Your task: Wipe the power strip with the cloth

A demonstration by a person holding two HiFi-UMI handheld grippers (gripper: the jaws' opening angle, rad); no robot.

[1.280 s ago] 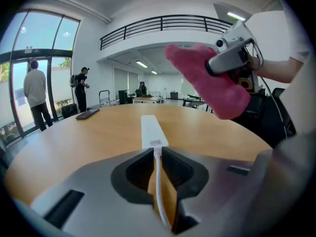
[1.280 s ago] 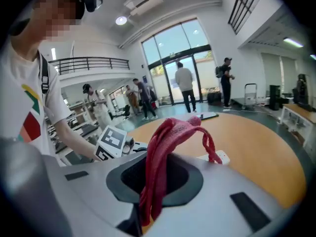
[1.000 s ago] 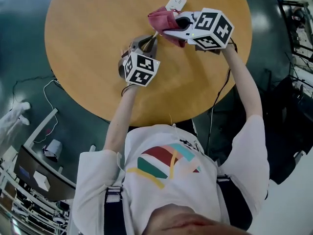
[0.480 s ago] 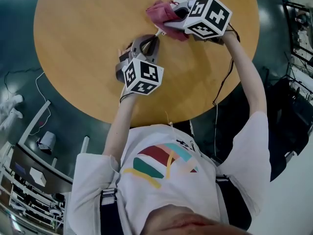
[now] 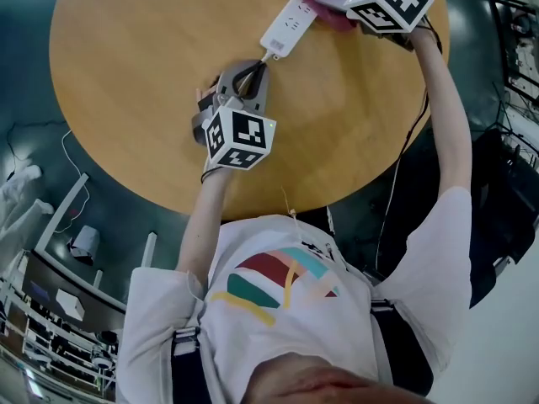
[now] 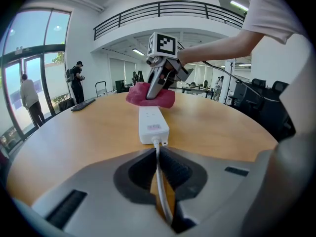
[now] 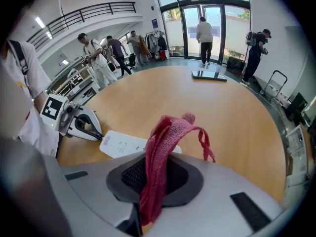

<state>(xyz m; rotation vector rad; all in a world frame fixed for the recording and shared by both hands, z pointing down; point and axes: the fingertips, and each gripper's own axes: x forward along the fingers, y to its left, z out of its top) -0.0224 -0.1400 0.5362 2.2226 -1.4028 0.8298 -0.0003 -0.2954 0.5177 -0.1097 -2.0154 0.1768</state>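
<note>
My left gripper (image 6: 158, 154) has its jaws shut tight on the cord (image 6: 160, 181) just off the power strip's (image 5: 287, 25) near end, and my right gripper (image 7: 153, 179) clamps the red cloth (image 7: 170, 132) at the strip's far end; I judge wiping under way, unfinished

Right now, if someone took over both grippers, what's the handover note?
Left gripper: shut on the cord, just behind the power strip, pinning it.
Right gripper: shut on the red cloth, bunched at the strip's far end.
The strip lies flat on the round wooden table, sockets up.
Done: over the last second the cloth swept along the top from the cord end to the far end.
Left: probably a return pass and the sides; keep hold of the cord while wiping.
</note>
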